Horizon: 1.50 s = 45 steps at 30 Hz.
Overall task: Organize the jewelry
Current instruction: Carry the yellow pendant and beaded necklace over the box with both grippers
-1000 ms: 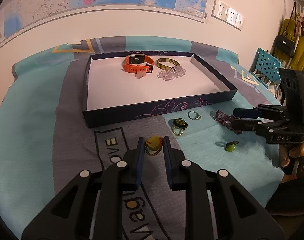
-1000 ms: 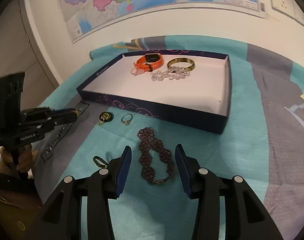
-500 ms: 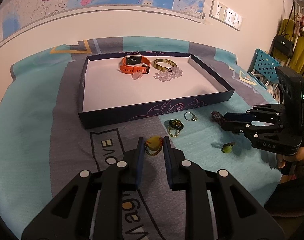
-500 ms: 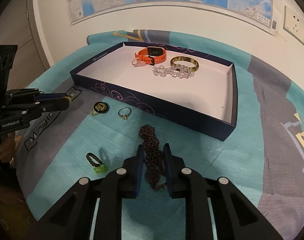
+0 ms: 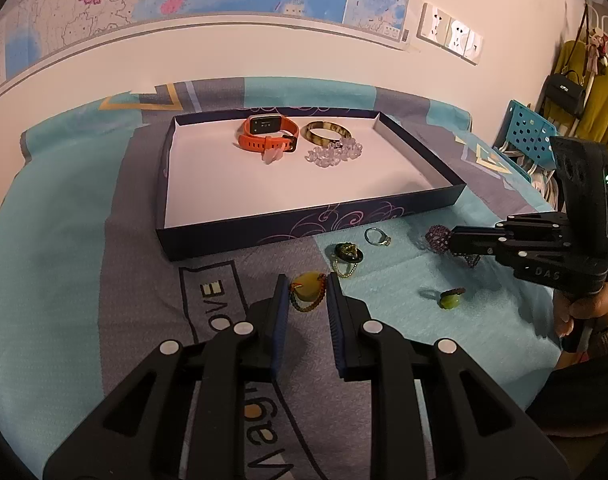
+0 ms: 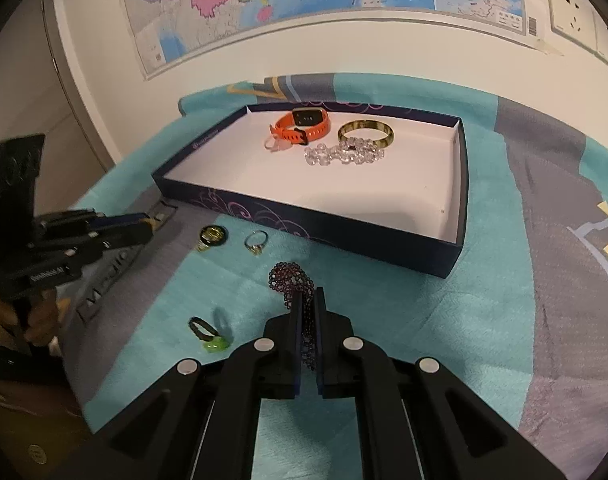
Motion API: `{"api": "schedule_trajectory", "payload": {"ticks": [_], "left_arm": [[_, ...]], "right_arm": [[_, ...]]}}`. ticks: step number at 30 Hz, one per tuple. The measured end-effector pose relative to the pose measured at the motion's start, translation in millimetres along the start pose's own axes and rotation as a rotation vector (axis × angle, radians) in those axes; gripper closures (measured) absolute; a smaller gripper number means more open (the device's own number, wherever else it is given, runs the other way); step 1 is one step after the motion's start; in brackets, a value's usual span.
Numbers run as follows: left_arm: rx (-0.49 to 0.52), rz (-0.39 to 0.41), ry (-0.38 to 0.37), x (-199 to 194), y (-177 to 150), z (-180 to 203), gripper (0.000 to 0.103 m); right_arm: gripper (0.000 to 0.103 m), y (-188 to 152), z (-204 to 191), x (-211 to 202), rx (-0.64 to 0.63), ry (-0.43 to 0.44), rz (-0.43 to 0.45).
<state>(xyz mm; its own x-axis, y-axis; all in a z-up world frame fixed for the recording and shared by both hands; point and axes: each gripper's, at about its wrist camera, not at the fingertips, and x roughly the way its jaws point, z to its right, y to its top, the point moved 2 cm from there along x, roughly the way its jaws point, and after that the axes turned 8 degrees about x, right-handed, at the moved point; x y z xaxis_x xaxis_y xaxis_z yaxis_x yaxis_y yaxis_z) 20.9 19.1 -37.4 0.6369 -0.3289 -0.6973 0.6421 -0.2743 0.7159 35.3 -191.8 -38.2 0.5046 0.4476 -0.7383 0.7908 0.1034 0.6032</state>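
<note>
The right claw [image 6: 307,312], clamped on the dark-red beaded bracelet [image 6: 292,280], should lift clear over the shallow navy box's [image 6: 462,184] near wall.

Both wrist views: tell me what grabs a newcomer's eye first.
The dark blue tray with its white floor sits mid-cloth, holding an orange watch, a gold bangle and clear beads at its far end. In front of it, the right gripper is shut on a dark beaded bracelet, while the left gripper grips a yellow pendant.
</note>
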Motion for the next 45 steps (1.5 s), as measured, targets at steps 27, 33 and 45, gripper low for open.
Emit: {"api": "schedule_trajectory", "payload": {"ticks": [27,33,45], "left_arm": [[0.019,0.051,-0.008,-13.6,11.4,5.2,0.084],[0.029,0.063,-0.004,-14.7,17.5,7.0,0.084],[0.066,0.088,0.007,-13.7,35.3,9.2,0.084]], "right_arm": [[0.099,22.8,1.2,-30.2,0.053,0.098,0.108],[0.099,29.5,0.2,-31.5,0.048,0.106,0.123],[0.099,47.6,-1.1,-32.0,0.035,0.117,0.151]]}}
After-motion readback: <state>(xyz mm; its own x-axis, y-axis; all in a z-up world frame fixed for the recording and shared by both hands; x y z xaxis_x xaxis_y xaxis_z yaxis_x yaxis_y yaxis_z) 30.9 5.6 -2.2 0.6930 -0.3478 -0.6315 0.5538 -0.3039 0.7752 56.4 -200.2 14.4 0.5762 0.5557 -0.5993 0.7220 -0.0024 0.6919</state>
